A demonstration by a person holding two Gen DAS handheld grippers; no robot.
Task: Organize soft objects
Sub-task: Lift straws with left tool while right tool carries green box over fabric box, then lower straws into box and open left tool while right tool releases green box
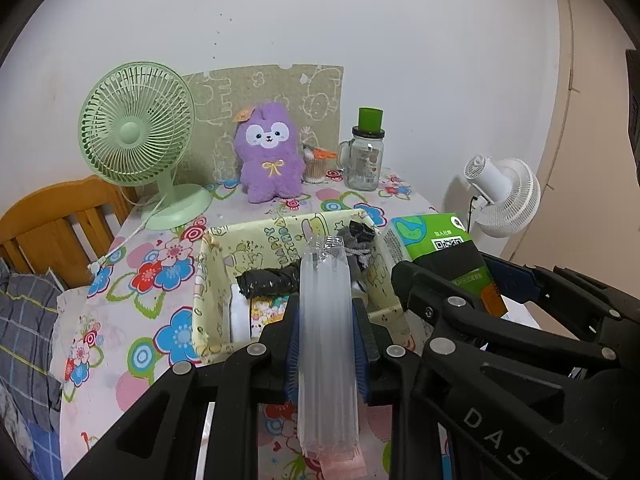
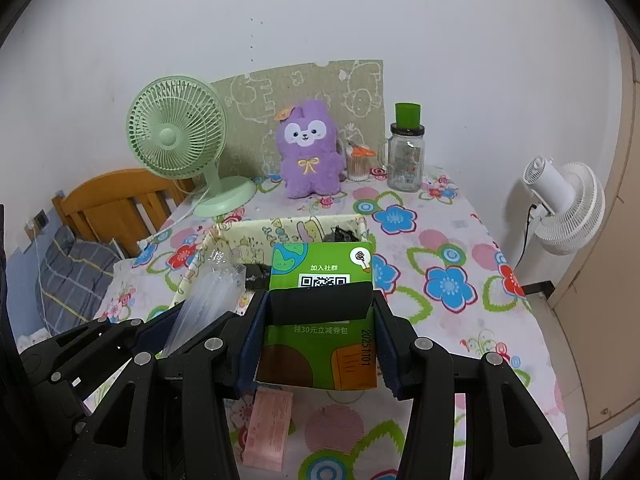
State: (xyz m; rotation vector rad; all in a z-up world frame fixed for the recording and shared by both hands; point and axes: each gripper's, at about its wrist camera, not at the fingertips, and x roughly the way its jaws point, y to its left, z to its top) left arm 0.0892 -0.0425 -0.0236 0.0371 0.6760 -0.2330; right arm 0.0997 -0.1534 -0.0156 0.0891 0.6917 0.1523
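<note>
My left gripper [image 1: 326, 312] is shut on a long clear plastic packet [image 1: 326, 360] that stands on edge between the blue pads. It is held above the near side of a yellow cartoon-print fabric basket [image 1: 256, 236]. My right gripper [image 2: 320, 308] is shut on a green tissue pack [image 2: 322, 264] with a black band, just right of the clear packet [image 2: 208, 296]. The basket [image 2: 256, 232] holds a black cloth roll [image 1: 268, 282], a grey sock [image 1: 356, 244] and a white item. A purple plush toy [image 1: 270, 156] sits upright at the table's back.
A green desk fan [image 1: 132, 132] stands back left, its cord trailing over the floral tablecloth. A glass jar with a green lid [image 1: 366, 160] and a cup of cotton swabs stand back right. A pink packet [image 2: 266, 428] lies near the front edge. A white fan [image 2: 560, 208] stands off the table's right side; a wooden headboard [image 1: 52, 228] is on the left.
</note>
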